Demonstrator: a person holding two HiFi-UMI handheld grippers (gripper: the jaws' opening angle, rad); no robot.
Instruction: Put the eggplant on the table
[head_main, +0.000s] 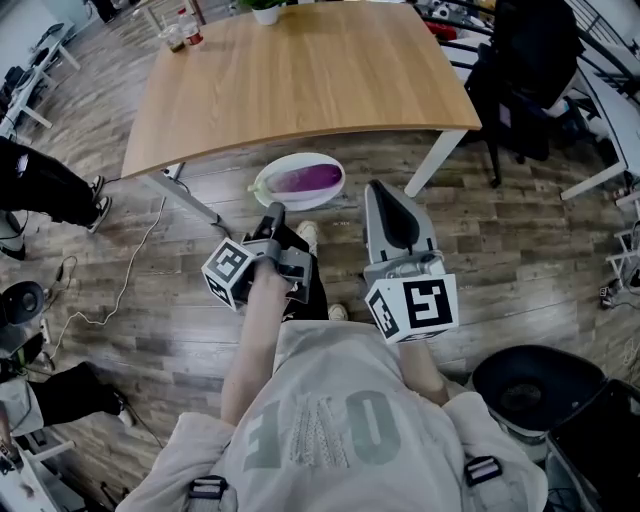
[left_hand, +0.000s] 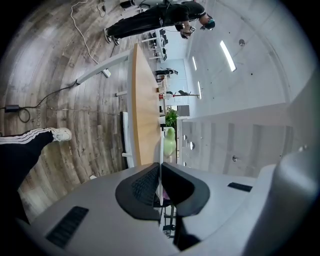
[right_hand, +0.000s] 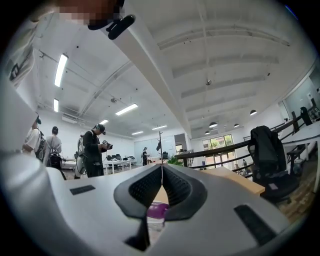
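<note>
Bright, even indoor light from ceiling strip lamps (right_hand: 60, 70); faint sheen on wooden floor (head_main: 500, 250), soft shadow beneath bench (head_main: 300, 70). Head view slightly muted, centre sharp. Both gripper views heavy fisheye, straight lines bowed, black vignette corners, nearest foreground soft

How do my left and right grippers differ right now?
The left gripper grips the rim of the white plate carrying the eggplant; the right gripper is shut on nothing, apart from the plate. The left gripper is rolled onto its side; the right gripper sits upright. Both point toward the table.
</note>
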